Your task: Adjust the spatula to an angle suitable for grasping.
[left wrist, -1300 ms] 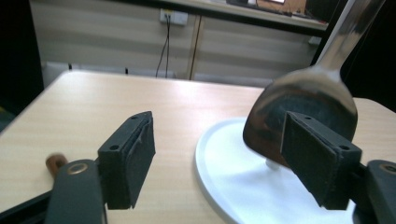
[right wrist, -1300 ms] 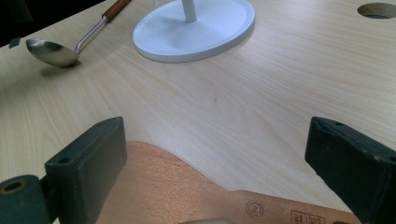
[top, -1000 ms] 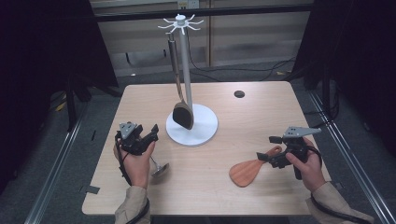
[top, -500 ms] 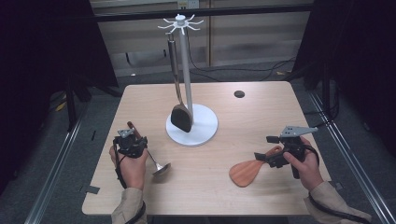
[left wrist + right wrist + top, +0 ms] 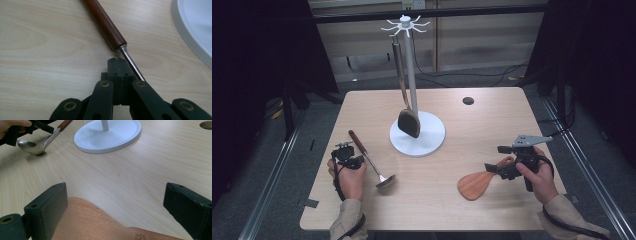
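Tongs seen from the high view: the left gripper (image 5: 353, 159) sits against the ladle (image 5: 370, 163), which lies on the table running from 11 o'clock at the handle to 5 o'clock at the bowl, while the right gripper (image 5: 495, 167) hovers by the wooden spatula (image 5: 474, 185). From the left gripper view, the left gripper (image 5: 117, 62) has just been closing and its jaws now meet with nothing visible between them, the ladle (image 5: 105, 25) shaft slipping past at 1 o'clock. From the right gripper view, the right gripper (image 5: 116, 192) stands wide apart over the spatula (image 5: 87, 222).
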Demonstrator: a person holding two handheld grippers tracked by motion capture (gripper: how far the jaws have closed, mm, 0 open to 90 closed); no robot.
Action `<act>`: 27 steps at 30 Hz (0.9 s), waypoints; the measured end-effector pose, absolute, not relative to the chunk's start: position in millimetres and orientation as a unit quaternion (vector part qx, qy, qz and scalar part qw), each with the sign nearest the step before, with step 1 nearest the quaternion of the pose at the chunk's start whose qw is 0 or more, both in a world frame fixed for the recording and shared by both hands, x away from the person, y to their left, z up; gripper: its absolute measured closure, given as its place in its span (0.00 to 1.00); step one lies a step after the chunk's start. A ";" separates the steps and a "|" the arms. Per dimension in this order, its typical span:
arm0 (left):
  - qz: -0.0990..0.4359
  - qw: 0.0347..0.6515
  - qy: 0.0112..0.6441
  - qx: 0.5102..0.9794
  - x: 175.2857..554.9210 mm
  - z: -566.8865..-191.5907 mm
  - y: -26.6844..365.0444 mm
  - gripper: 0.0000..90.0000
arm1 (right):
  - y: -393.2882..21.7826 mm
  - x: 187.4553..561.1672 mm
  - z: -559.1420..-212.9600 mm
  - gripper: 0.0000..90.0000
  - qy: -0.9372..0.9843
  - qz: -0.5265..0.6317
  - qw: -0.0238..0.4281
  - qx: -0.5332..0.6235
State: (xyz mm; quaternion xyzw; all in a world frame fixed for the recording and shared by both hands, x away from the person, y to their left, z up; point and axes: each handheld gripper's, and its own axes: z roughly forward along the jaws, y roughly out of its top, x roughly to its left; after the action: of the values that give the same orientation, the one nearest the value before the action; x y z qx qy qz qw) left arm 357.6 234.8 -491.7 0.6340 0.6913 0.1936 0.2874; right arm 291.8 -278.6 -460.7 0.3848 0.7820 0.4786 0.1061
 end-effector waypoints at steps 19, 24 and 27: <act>0.197 0.289 0.656 0.669 381.1 -495.7 223.0 1.00 | -285.9 287.3 -463.5 0.06 0.780 0.474 0.108 0.393; 0.188 0.295 0.654 0.670 384.5 -495.9 220.5 1.00 | -287.7 286.4 -463.9 0.06 0.780 0.474 0.109 0.394; 0.181 0.296 0.649 0.677 386.8 -495.6 220.0 1.00 | -288.9 286.2 -464.1 0.06 0.780 0.474 0.111 0.394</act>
State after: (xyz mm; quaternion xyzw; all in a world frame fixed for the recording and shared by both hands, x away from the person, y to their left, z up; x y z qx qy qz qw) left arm 386.8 220.0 -495.6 0.6769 0.6490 0.1810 0.2964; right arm 286.2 -288.9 -464.1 0.3937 0.7800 0.4737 0.1108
